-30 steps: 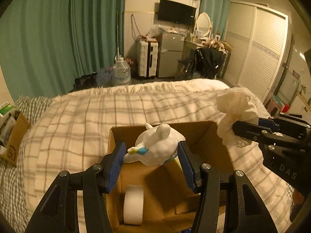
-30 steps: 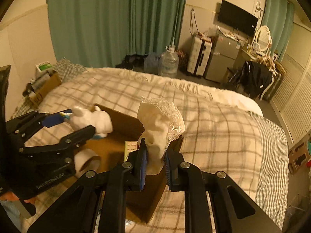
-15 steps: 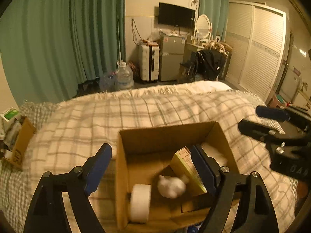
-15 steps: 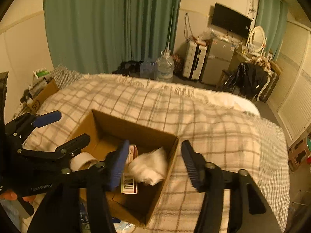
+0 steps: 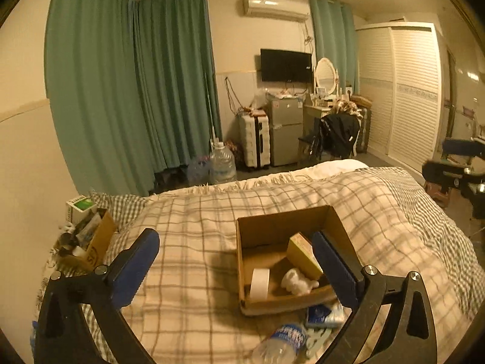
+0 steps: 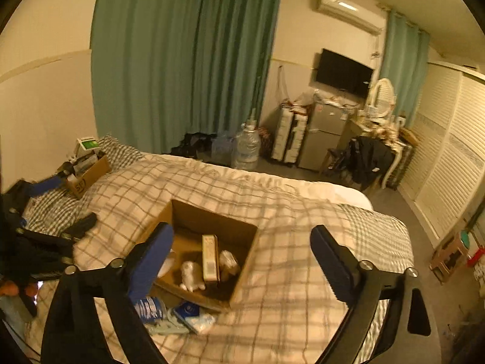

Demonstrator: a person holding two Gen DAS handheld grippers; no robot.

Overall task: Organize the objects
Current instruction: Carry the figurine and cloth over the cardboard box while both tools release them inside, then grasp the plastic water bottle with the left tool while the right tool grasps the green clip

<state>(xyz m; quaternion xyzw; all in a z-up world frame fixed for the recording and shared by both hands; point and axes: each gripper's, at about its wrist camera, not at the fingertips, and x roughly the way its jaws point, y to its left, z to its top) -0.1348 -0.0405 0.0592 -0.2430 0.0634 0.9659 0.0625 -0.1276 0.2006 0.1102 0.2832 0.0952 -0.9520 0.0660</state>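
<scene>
An open cardboard box [image 5: 285, 220] [image 6: 212, 212] sits on the checked bed cover. In it lie a white figurine [image 5: 296, 282] [image 6: 191, 276], a tape roll [image 5: 260, 283], a yellowish carton [image 5: 303, 254] [image 6: 210, 257] and a white lacy cloth [image 6: 229, 261]. My left gripper [image 5: 235, 268] hangs above and short of the box, jaws opening wide, nothing between them. My right gripper [image 6: 242, 262] is also raised, jaws opening, holding nothing. Each shows in the other's view: the right gripper [image 5: 451, 157] at the right edge, the left gripper [image 6: 65, 204] at the left edge.
A plastic bottle [image 5: 282, 344] and blue packets [image 6: 194, 315] lie on the bed just before the box. A second carton of clutter [image 5: 94, 242] stands at the bed's left edge. Beyond the bed stand a water jug [image 5: 222, 163], a suitcase, a small fridge and a wardrobe.
The left gripper let go of the white figurine and the right one the lacy cloth; both now lie in the box. Both grippers drew back and up, jaws widening.
</scene>
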